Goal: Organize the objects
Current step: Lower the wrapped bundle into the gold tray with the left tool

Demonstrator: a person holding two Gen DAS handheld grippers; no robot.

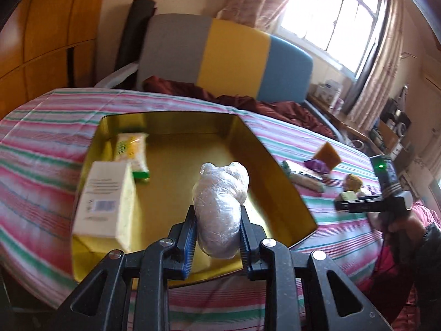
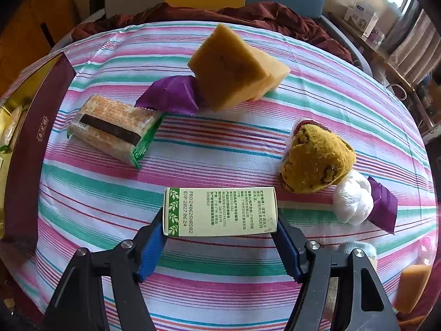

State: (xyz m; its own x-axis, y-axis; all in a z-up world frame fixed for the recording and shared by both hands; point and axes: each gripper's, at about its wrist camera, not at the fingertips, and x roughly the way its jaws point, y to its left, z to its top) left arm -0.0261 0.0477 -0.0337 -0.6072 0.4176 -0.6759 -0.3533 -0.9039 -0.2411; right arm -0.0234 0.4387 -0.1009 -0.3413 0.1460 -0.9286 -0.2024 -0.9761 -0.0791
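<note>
Meanwhile the left gripper (image 1: 217, 220) tilts downward over the gold tray (image 1: 278, 165), pinching a plastic-wrapped bundle (image 1: 220, 207); the right gripper (image 2: 219, 237) points steeply down, jaws against a green box (image 2: 220, 211) on the striped bedspread (image 2: 220, 143).

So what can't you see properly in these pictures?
- Left wrist view: what is inside the plastic-wrapped bundle held by the left claw; the cloudy wrap hides it.
- Left wrist view: print on the white box in the gold-lined box; blurred.
- Right wrist view: orange block at the right edge; the claw arm partly covers it.
</note>
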